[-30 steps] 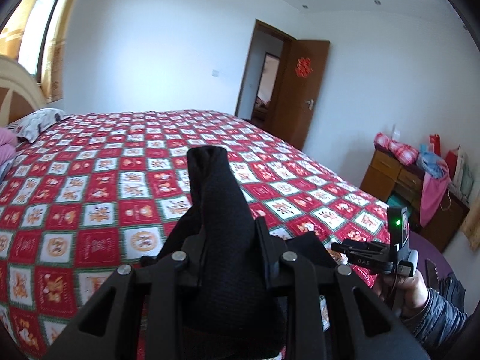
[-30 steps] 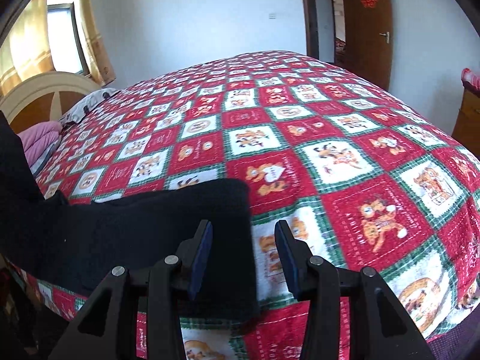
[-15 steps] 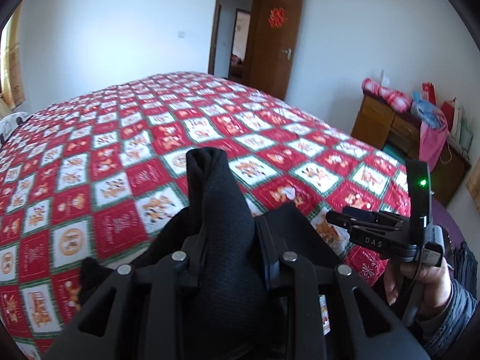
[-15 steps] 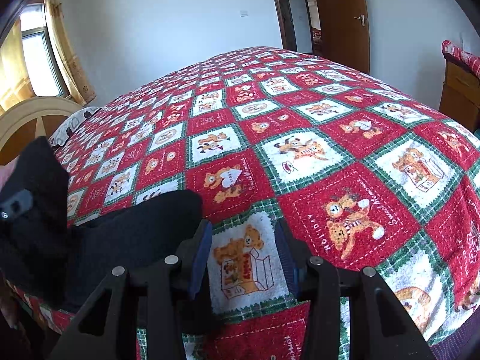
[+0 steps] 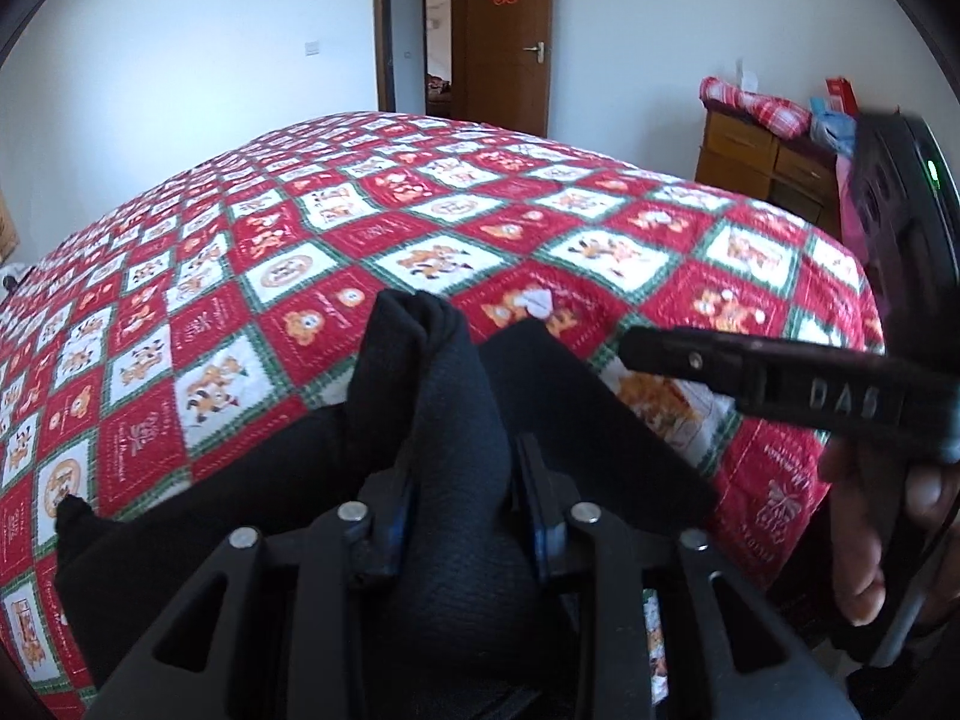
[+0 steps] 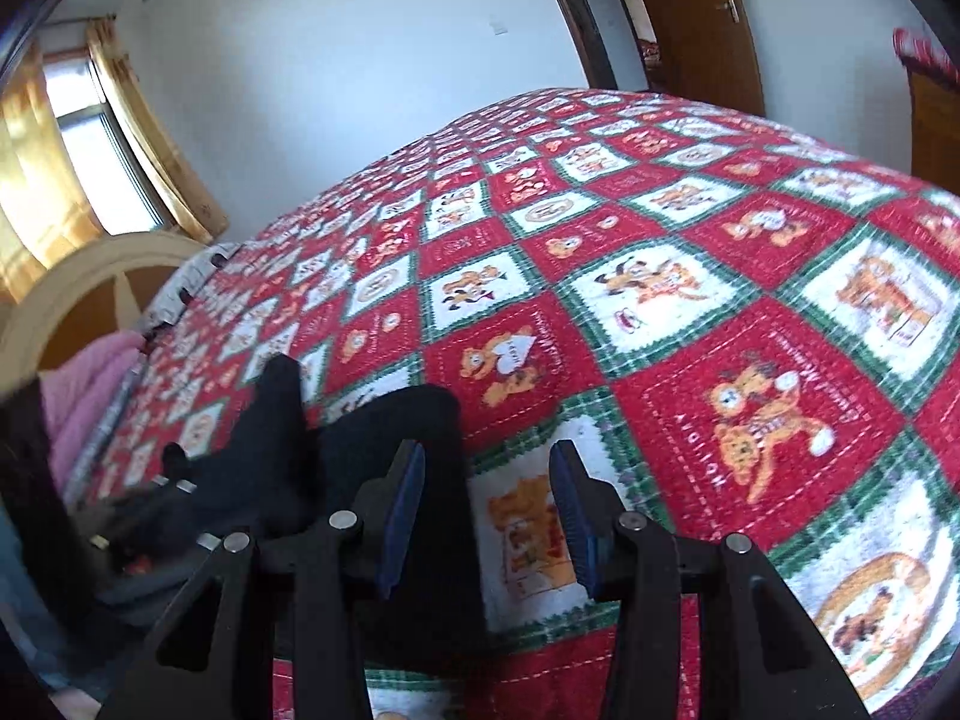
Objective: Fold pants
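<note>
The left gripper points down at the bed, its jaws opening around a bunched ridge of the black knitted pants that stands between the blue pads, which touch the cloth. The rest of the pants spreads flat just ahead of and beside these fingers on the red, white and green patchwork bedspread. The right gripper, also tilted down, stands released with nothing between its pads; the pants' edge lies just left of its left finger. A hand holds it. Far beyond, a wooden dresser carries a red checked bundle
</note>
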Action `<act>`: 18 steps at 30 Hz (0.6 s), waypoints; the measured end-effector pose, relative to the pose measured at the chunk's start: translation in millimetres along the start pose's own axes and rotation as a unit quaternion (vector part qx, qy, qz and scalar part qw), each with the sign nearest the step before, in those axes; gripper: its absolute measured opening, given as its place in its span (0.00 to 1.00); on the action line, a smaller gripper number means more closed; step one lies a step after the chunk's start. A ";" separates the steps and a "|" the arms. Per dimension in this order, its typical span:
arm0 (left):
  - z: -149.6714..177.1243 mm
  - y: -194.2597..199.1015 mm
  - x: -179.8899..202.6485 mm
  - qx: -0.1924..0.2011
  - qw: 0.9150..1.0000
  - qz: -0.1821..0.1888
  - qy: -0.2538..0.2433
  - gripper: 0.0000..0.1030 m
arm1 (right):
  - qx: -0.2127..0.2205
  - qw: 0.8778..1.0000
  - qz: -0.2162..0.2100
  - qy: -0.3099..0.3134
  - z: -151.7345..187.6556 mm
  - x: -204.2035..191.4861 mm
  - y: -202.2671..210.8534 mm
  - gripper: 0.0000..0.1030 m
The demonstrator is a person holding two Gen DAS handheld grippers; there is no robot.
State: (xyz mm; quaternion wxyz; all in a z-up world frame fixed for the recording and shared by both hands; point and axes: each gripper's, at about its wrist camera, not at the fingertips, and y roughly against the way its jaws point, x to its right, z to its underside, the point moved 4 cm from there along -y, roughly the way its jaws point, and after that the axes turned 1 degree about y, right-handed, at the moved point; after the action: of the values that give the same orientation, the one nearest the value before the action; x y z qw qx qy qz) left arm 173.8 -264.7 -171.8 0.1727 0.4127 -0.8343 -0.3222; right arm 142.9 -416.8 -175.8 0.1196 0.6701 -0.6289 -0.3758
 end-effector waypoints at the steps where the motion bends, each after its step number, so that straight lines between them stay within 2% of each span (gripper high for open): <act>1: 1.4 1.2 2.8 0.003 1.000 0.006 -0.003 0.35 | -0.003 1.000 -0.006 -0.005 0.3 1.2 -1.0 0.44; 5: 0.4 11.8 13.6 0.028 0.999 0.030 -0.020 0.51 | -0.013 0.998 -0.043 -0.037 1.9 5.5 -5.4 0.44; 7: 0.4 15.7 20.0 0.035 0.998 0.030 -0.039 0.52 | -0.017 0.995 -0.078 -0.056 2.4 4.5 -5.9 0.47; 8: 1.1 16.1 21.7 0.035 0.998 0.028 -0.045 0.52 | -0.023 0.992 -0.102 -0.067 3.5 3.0 -7.2 0.55; 9: 2.0 16.3 22.7 0.035 0.998 0.029 -0.047 0.52 | -0.032 0.988 -0.127 -0.079 5.5 1.5 -9.5 0.57; 11: 4.2 22.4 22.9 0.037 0.998 0.034 -0.049 0.55 | -0.044 0.984 -0.149 -0.090 8.7 -0.8 -13.5 0.57; 14: 7.9 43.1 22.6 0.064 0.995 0.031 -0.069 0.73 | -0.050 0.981 -0.165 -0.088 10.0 -6.5 -14.7 0.57; 18: 12.9 71.2 10.1 0.099 0.991 0.021 -0.083 0.81 | -0.052 0.978 -0.183 -0.085 10.0 -14.4 -13.5 0.57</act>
State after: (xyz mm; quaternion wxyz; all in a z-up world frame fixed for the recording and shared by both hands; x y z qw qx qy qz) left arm 119.5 -235.6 -132.6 0.0678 0.3818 -0.8821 -0.2675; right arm 147.6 -397.9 -186.2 0.0295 0.7320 -0.4833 -0.4794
